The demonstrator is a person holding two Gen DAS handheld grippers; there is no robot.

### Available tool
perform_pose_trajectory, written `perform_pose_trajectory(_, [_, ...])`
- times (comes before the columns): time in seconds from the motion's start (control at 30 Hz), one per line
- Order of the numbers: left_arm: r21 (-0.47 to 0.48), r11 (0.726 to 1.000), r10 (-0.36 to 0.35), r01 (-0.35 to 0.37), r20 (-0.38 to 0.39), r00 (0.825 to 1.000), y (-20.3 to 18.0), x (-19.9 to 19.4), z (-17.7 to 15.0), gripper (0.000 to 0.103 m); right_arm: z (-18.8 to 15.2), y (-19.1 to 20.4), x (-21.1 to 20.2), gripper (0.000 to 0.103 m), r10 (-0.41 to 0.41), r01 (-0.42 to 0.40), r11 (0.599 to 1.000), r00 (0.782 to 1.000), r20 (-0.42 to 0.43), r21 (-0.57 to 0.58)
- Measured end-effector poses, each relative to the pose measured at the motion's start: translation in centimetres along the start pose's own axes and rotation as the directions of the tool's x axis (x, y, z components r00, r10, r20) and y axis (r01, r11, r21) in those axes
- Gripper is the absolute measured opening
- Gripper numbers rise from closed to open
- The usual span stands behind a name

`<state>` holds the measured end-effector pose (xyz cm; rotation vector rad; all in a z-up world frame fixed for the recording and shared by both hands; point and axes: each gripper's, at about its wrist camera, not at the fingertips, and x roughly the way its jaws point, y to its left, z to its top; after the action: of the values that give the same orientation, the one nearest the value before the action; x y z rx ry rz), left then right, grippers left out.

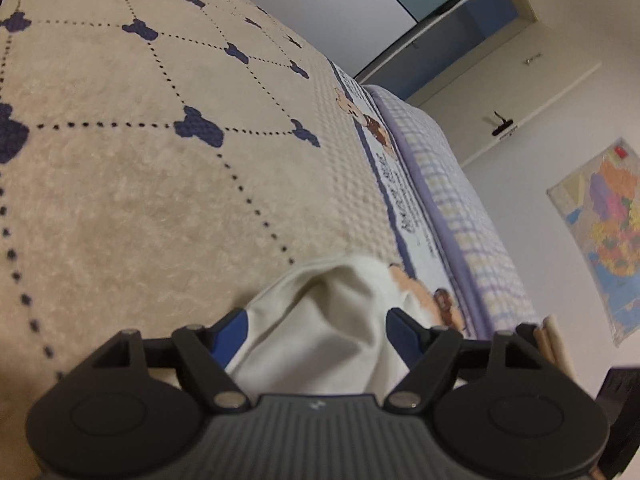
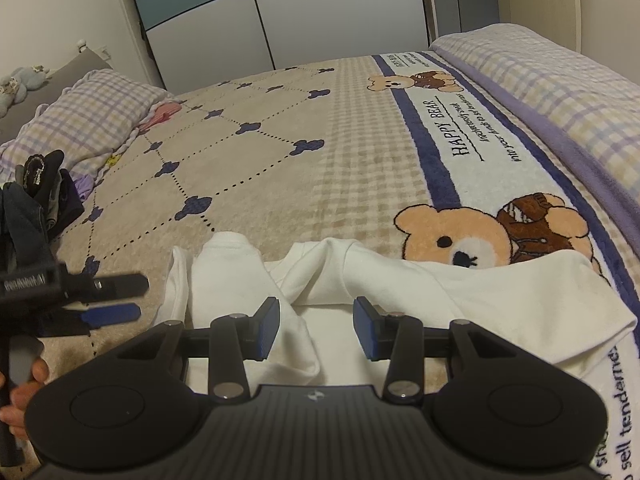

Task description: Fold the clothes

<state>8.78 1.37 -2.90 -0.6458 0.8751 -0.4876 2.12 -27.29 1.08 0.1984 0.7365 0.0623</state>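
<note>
Right gripper (image 2: 316, 326) jaws apart over crumpled white shirt (image 2: 460, 288) lying crosswise at lower frame; left gripper (image 2: 116, 298) also apart, beside its left sleeve.

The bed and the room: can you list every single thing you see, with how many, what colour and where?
T-shirt: one, white, crumpled on the blanket's near edge.
Blanket: one, beige with navy shapes and bears, covering the bed.
Pillow: one, lilac check, far left.
Dark clothes: a heap, left edge.
Stuffed toy: one, pale blue, far left.
Wardrobe: white and teal, behind the bed.
Map: one, colourful, on the wall.
Left gripper: black, open around the T-shirt.
Right gripper: black, open above the T-shirt.
</note>
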Motion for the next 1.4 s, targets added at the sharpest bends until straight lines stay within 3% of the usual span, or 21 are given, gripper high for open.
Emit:
perform_pose_trajectory(0.1, [-0.023, 1.0, 0.014, -0.014, -0.018, 1.0, -1.1, 1.1, 0.4, 0.079, 0.2, 0.2, 0.2, 0.044, -0.008, 0.008, 1.0, 1.0, 0.003, -0.012])
perform_pose_trajectory(0.4, [-0.111, 0.98, 0.155, -0.162, -0.072, 0.985, -2.8, 4.2, 1.3, 0.076, 0.7, 0.3, 0.7, 0.044, -0.018, 0.018, 0.999, 1.0, -0.008, -0.037])
perform_pose_trajectory(0.47, [-0.128, 0.974, 0.177, -0.185, -0.07, 0.982, -2.7, 4.5, 1.3, 0.06, 0.9, 0.2, 0.7, 0.044, -0.028, 0.028, 0.999, 1.0, -0.001, -0.047])
perform_pose_trajectory(0.53, [-0.15, 0.968, 0.191, -0.2, -0.072, 0.979, -2.4, 4.7, 1.4, 0.054, 1.0, 0.1, 0.7, 0.044, -0.038, 0.038, 0.998, 0.999, 0.004, -0.052])
perform_pose_trajectory(0.6, [-0.17, 0.965, 0.193, -0.201, -0.066, 0.979, -2.2, 4.8, 1.5, 0.04, 1.1, -0.1, 0.7, 0.044, -0.048, 0.048, 0.998, 0.999, 0.006, -0.05])
perform_pose_trajectory(0.67, [-0.17, 0.963, 0.203, -0.208, -0.046, 0.978, -2.3, 4.4, 1.6, 0.018, 1.2, -0.4, 0.6, 0.044, -0.052, 0.053, 0.998, 0.999, 0.009, -0.044])
perform_pose_trajectory(0.73, [-0.16, 0.967, 0.197, -0.197, -0.012, 0.98, -2.5, 3.5, 1.8, 0.006, 1.3, -0.7, 0.6, 0.044, -0.059, 0.06, 0.998, 0.998, 0.008, -0.035])
perform_pose_trajectory(0.9, [-0.096, 0.974, 0.214, -0.207, 0.066, 0.975, -3.3, 0.8, 2.7, 0.005, 1.4, -1.4, 0.8, 0.044, -0.088, 0.088, 0.996, 0.996, 0.001, -0.016])
perform_pose_trajectory(1.2, [-0.076, 0.974, 0.222, -0.211, 0.167, 0.961, -3.3, -3.9, 4.7, 0.005, 1.4, -1.8, 1.1, 0.044, -0.108, 0.108, 0.994, 0.994, -0.006, -0.015])
perform_pose_trajectory(1.4, [-0.011, 0.971, 0.231, -0.239, 0.303, 0.925, -4.4, -8.0, 6.4, 0.005, 1.4, -2.1, 1.2, 0.044, -0.125, 0.125, 0.992, 0.992, -0.009, -0.013])
